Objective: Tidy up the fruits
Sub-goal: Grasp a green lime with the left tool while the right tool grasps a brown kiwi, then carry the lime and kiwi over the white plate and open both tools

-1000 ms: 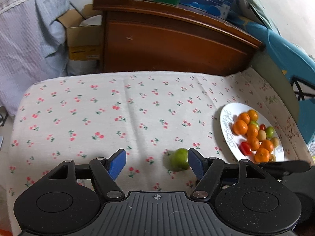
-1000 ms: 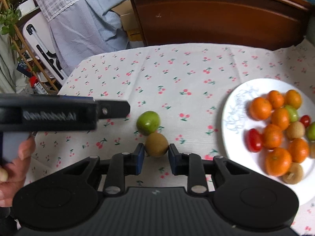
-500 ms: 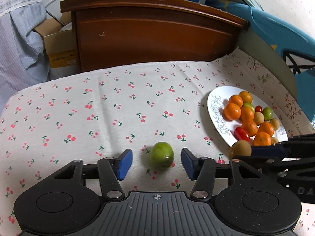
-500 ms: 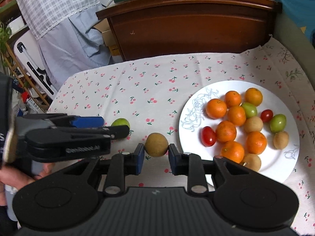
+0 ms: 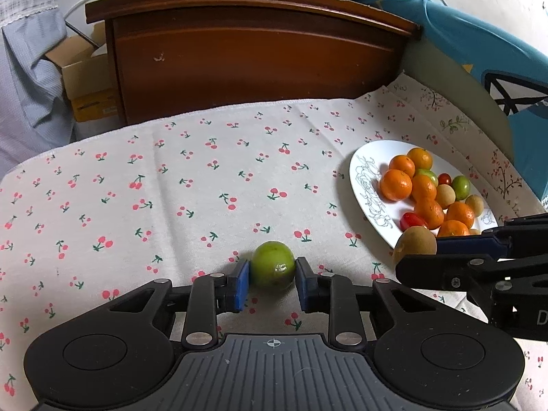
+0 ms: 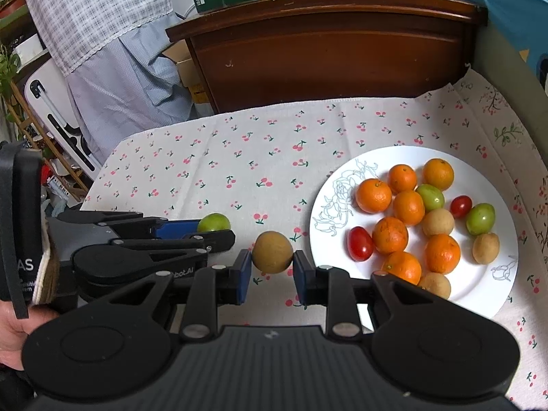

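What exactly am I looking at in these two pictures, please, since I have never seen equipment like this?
A person holds two hand-held grippers, each with a camera looking along its fingers. In the left view, the left gripper has closed on a green fruit on the cherry-print tablecloth. In the right view, the right gripper grips a brown fruit beside a white plate of oranges, tomatoes and other fruit. Each gripper shows in the other's picture.

both grippers [image 5: 273, 282] [image 6: 272, 270] clamped, side by side
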A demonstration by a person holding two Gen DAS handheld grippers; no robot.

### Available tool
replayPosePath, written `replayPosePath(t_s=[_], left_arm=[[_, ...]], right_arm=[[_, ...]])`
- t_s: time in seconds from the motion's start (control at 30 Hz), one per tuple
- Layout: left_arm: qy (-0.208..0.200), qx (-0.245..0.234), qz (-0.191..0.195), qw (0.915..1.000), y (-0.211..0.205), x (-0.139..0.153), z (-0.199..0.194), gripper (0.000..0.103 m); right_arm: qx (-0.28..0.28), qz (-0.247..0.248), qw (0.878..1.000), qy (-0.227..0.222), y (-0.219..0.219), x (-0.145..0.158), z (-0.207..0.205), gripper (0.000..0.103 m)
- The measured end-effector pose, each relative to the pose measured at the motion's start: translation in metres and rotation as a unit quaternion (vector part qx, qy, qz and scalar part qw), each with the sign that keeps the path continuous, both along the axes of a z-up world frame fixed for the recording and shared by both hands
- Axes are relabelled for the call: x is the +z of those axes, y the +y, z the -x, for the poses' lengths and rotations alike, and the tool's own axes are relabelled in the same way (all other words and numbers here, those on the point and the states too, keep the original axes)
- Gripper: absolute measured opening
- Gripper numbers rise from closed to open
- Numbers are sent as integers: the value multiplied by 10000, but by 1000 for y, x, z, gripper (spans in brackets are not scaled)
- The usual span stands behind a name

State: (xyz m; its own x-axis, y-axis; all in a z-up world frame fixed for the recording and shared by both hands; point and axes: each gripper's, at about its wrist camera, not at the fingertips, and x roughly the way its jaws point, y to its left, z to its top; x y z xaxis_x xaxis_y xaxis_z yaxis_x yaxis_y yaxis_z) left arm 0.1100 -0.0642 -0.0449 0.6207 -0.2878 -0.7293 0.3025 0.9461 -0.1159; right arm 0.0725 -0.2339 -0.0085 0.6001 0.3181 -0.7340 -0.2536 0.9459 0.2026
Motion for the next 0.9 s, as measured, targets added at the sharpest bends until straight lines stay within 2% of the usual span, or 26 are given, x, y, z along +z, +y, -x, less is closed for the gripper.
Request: replayPosePath(t_s=[0.4, 0.9], left_arm=[[-268, -12, 242, 9993, 2, 28, 13, 25], [-626, 16, 752, 9952, 9, 72, 28, 26]], right_arm=[[-69, -77, 9997, -204, -5, 18, 3, 26], [-560, -217, 9956, -712, -42, 65, 20, 26]])
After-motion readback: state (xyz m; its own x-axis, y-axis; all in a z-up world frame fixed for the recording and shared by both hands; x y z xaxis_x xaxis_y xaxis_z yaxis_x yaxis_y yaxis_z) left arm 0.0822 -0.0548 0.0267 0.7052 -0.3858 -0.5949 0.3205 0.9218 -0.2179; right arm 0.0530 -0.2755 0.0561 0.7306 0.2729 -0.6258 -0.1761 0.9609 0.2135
